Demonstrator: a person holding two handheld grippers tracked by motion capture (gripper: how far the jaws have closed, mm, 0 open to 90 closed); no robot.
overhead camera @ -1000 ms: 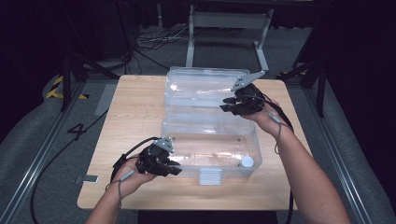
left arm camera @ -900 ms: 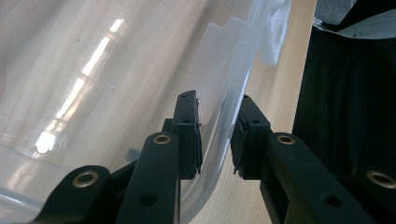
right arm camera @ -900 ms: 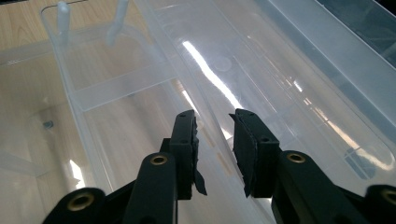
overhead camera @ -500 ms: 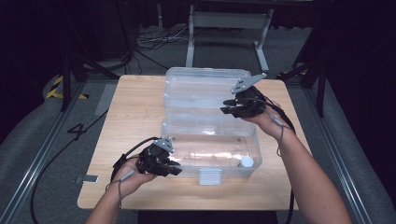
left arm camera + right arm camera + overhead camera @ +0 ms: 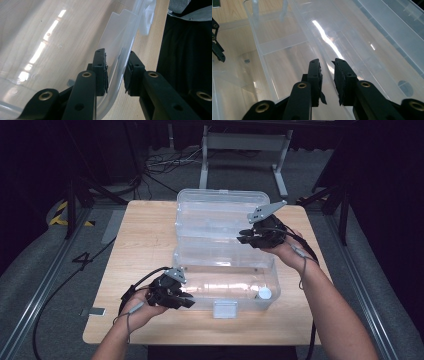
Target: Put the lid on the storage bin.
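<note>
A clear plastic box [image 5: 225,265] sits on the wooden table [image 5: 145,235], its lid [image 5: 215,210] folded open behind it. My left gripper [image 5: 189,301] is at the box's front left corner. In the left gripper view, the left gripper [image 5: 116,53] is shut on the box wall [image 5: 117,32], one pad on each side. My right gripper [image 5: 242,236] reaches in from the right where base and lid meet. Its jaws have just been closing, and the right gripper [image 5: 327,61] now pinches the clear rim [image 5: 307,27] between its pads.
A white round cap [image 5: 264,293] shows inside the box at its front right. A clear latch tab [image 5: 225,309] hangs from the front wall. Black stands, cables and a metal frame [image 5: 240,142] surround the table, whose near edge lies just below the box.
My right gripper has dropped slightly toward the box's rim and its jaws have narrowed. The left gripper and the box have stayed where they were.
</note>
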